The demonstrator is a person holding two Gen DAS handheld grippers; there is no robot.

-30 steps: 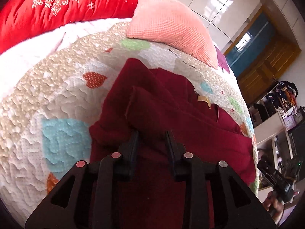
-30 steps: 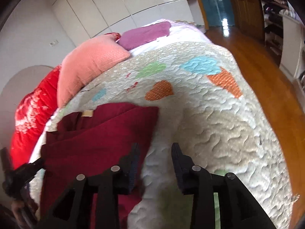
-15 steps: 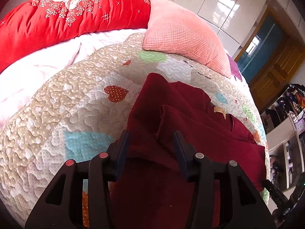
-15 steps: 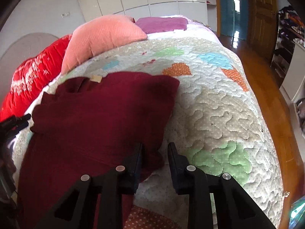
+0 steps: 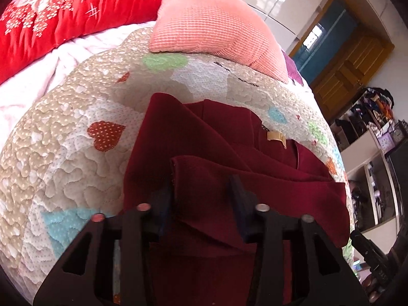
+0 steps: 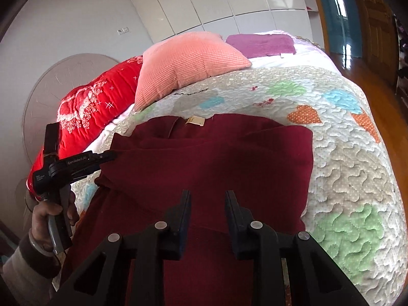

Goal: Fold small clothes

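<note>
Garment: a dark red top (image 6: pixel 229 158) lies on the quilt (image 6: pixel 352 153) of the bed, neck label (image 6: pixel 195 120) toward the pillows, lower part toward the person.
Fold so far: the left side is turned in over the body, leaving a raised flap edge (image 5: pixel 193 163); I judge the folding partly done.
Left hand-held gripper (image 5: pixel 201 191): its jaws are closing with that folded flap between them. From the right wrist view its tip reaches the cloth's left edge (image 6: pixel 107 156); whether the pads already bite I cannot tell for sure, though the cloth bunches there.
Right hand-held gripper (image 6: pixel 207 204): jaws only slightly parted, above the middle of the top; I cannot tell whether they pinch any cloth.
Key relation: the top's long axis runs away from both grippers, hem near, collar far. The left one sits on the left fold; the free right edge (image 6: pixel 309 168) lies off to the right of the right gripper, which is the nearer one.
Next, as I judge: the right side needs bringing inward to match.
</note>
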